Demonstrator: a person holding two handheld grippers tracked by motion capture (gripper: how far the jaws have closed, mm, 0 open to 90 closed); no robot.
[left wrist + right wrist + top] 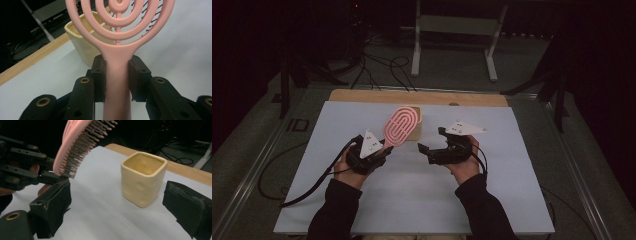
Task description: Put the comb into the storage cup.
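On the table there's a white sheet (412,200) over a wooden board (362,95), dark room behind, cables on the floor (382,67) and a white metal frame (457,30). Left gripper (384,149) is clamped on a pink hairbrush (401,125) by its handle, head raised above a yellow square cup (143,177). Right gripper (432,142) has its jaws spread wide, nothing in them, near the cup.
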